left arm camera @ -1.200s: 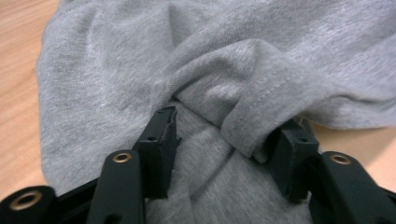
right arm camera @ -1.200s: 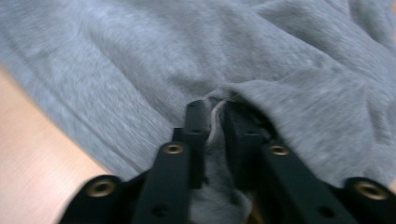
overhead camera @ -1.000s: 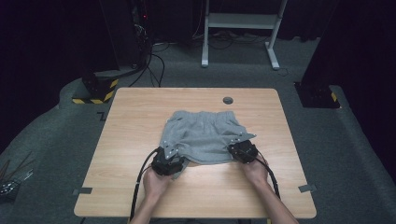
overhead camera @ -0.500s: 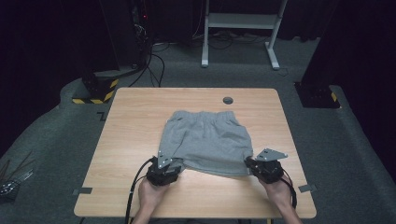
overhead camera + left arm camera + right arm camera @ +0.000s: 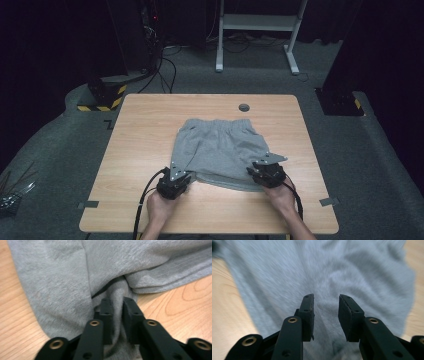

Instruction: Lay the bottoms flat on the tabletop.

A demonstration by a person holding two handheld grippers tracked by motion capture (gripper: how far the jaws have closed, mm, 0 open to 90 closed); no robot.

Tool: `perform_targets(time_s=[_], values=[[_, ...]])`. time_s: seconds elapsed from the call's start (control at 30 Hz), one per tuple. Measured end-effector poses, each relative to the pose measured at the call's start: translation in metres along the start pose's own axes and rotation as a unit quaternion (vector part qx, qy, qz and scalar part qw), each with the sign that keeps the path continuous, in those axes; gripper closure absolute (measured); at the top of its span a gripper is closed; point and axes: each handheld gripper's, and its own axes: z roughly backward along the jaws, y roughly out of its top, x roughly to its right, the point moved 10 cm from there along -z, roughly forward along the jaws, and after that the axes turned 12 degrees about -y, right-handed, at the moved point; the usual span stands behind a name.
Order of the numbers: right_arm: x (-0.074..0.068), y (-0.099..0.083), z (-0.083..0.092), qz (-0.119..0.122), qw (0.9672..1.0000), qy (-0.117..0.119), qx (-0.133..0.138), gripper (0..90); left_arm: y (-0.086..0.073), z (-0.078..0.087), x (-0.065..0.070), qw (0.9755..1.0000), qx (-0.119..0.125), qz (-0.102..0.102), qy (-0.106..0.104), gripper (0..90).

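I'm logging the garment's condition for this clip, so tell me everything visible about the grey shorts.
The grey shorts look like soft knit jersey. They lie mostly flat on the wooden table, elastic waistband at the far side, leg hems toward the person. The left gripper pinches a bunched fold at the near left hem. The right gripper sits over the near right hem, its jaws apart around cloth, and that view is blurred.

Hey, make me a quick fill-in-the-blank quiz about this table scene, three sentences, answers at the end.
1. The garment lying on the wooden table is a pair of grey ____.
2. The left gripper is ____ on a fold of the fabric.
3. The right gripper has its jaws ____, with fabric between them.

Missing words: shorts; shut; open
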Motion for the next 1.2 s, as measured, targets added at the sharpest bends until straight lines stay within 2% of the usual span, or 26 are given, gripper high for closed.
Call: perform_targets(time_s=[0.07,0.1,0.13,0.2,0.37,0.43,0.47,0.53,0.6,0.63,0.7,0.77,0.8,0.83,0.87,0.9,0.93,0.97,1.0,1.03,1.07,1.1,1.13,1.2], values=[[-0.001,-0.007,-0.012,0.002,0.9998,0.0,-0.019,65.9,0.001,0.013,0.0,0.9999,0.014,0.002,-0.006,82.3],[-0.001,-0.007,-0.012,0.002,0.9998,0.0,-0.019,65.9,0.001,0.013,0.0,0.9999,0.014,0.002,-0.006,83.0],[-0.001,-0.014,-0.017,0.0,0.9995,0.001,-0.032,66.9,0.001,0.018,-0.001,0.9999,0.015,-0.001,-0.005,83.0],[-0.001,-0.018,-0.019,0.002,0.9992,0.0,-0.04,68.0,0.003,0.03,-0.003,0.9997,0.024,-0.004,0.0,83.4],[0.001,-0.024,-0.015,0.005,0.999,0.012,-0.042,80.3,0.008,0.069,-0.014,0.9984,0.054,-0.007,0.014,84.1],[0.002,-0.026,-0.013,0.01,0.999,0.016,-0.041,85.1,0.003,0.083,-0.021,0.9979,0.06,0.001,0.022,84.4],[0.002,-0.027,-0.012,0.013,0.9989,0.017,-0.041,86.0,0.0,0.088,-0.026,0.9977,0.062,0.006,0.026,84.4],[0.002,-0.029,-0.009,0.018,0.9989,0.017,-0.041,86.6,-0.009,0.093,-0.033,0.9981,0.049,0.01,0.037,84.4],[0.002,-0.031,-0.007,0.019,0.9987,0.02,-0.042,86.6,-0.017,0.092,-0.037,0.9987,0.034,0.016,0.035,83.1],[0.002,-0.032,-0.006,0.019,0.9986,0.021,-0.045,85.1,-0.019,0.09,-0.037,0.9988,0.031,0.019,0.032,78.0],[0.001,-0.032,-0.004,0.016,0.9987,0.023,-0.042,81.0,-0.016,0.087,-0.035,0.9988,0.038,0.022,0.022,71.7],[0.001,-0.03,-0.002,0.011,0.9989,0.023,-0.038,78.7,-0.009,0.08,-0.028,0.9985,0.052,0.017,0.003,69.2],[0.006,-0.025,0.004,0.0,0.9997,0.013,-0.02,73.0,-0.007,0.077,-0.026,0.9984,0.054,0.016,0.0,61.5],[0.006,-0.025,0.004,0.0,0.9997,0.013,-0.02,73.0,-0.003,0.072,-0.024,0.9984,0.054,0.014,-0.005,61.5],[0.017,-0.019,0.014,-0.026,0.9996,-0.007,0.003,67.1,-0.001,0.066,-0.022,0.9985,0.052,0.014,-0.008,55.9],[0.017,-0.019,0.014,-0.026,0.9996,-0.007,0.003,67.1,0.001,0.059,-0.02,0.9987,0.048,0.015,-0.011,55.9],[0.034,-0.015,0.02,-0.047,0.998,-0.036,0.021,59.5,0.002,0.051,-0.019,0.9988,0.043,0.017,-0.014,50.3],[0.034,-0.015,0.02,-0.047,0.998,-0.036,0.021,59.5,0.003,0.044,-0.02,0.999,0.039,0.019,-0.013,50.3],[0.042,-0.015,0.021,-0.059,0.9968,-0.049,0.024,57.4,0.003,0.037,-0.02,0.999,0.035,0.025,-0.013,47.2],[0.049,-0.017,0.021,-0.07,0.9958,-0.056,0.021,55.2,0.003,0.031,-0.021,0.9989,0.034,0.031,-0.011,47.2],[0.056,-0.022,0.017,-0.086,0.9948,-0.055,0.001,52.8,-0.001,0.016,-0.023,0.9985,0.031,0.044,-0.003,45.3],[0.056,-0.022,0.017,-0.086,0.9948,-0.055,0.001,52.8,-0.001,0.016,-0.023,0.9985,0.031,0.044,-0.003,44.2],[0.058,-0.029,0.01,-0.093,0.9943,-0.047,-0.022,52.6,-0.003,0.013,-0.024,0.9986,0.027,0.046,-0.001,44.2],[0.058,-0.034,0.005,-0.097,0.9938,-0.041,-0.037,53.6,-0.008,0.006,-0.026,0.9984,0.019,0.052,0.003,43.5]])
